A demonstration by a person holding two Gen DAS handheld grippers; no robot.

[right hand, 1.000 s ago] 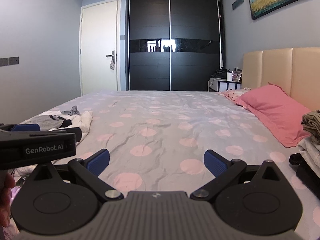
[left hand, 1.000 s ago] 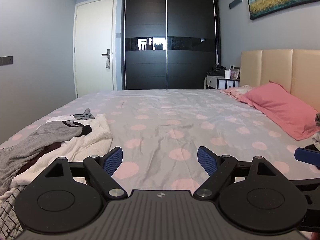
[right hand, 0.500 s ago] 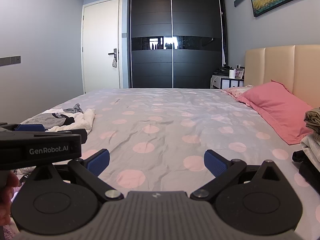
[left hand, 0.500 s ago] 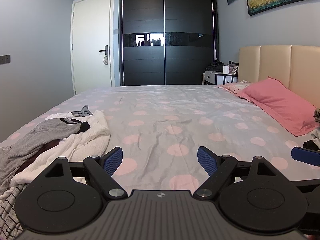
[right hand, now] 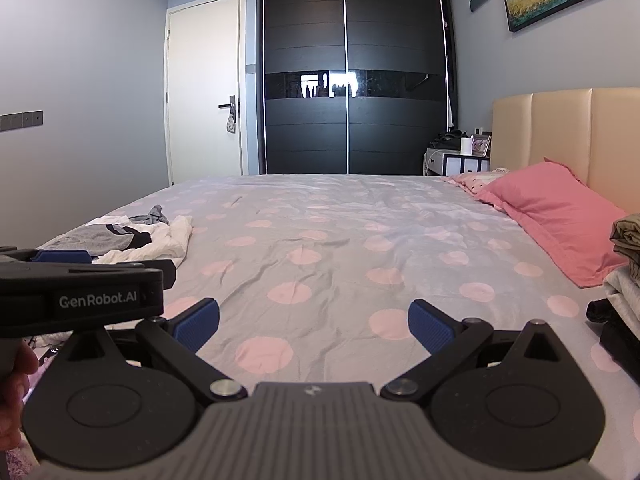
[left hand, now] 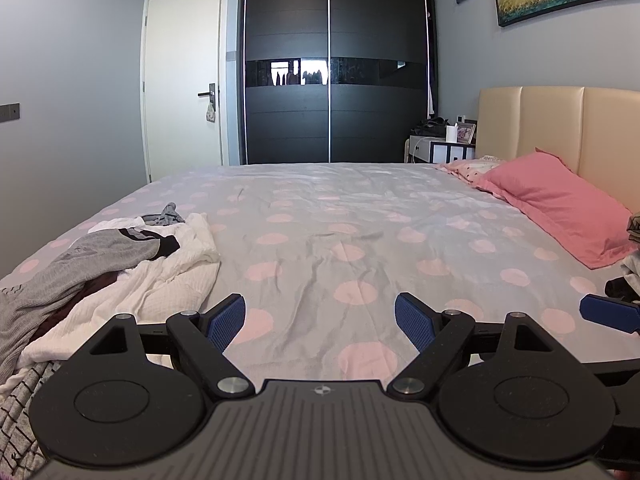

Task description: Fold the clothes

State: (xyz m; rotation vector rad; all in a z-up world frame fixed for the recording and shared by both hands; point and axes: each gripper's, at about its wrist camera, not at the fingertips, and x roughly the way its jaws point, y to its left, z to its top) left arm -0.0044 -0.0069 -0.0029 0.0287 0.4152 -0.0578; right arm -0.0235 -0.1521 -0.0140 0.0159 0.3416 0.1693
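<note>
Both tongs, left tongs (left hand: 320, 322) and right tongs (right hand: 314, 326), are hanging apart, empty; unfolded heap (left hand: 116, 264) is waiting, folded stack (right hand: 628, 256) is sitting done.

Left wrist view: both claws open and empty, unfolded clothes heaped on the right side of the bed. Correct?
Not quite. In the left wrist view the unfolded clothes heap lies on the left side of the bed, not the right. The left claw and right claw are open and empty.
</note>
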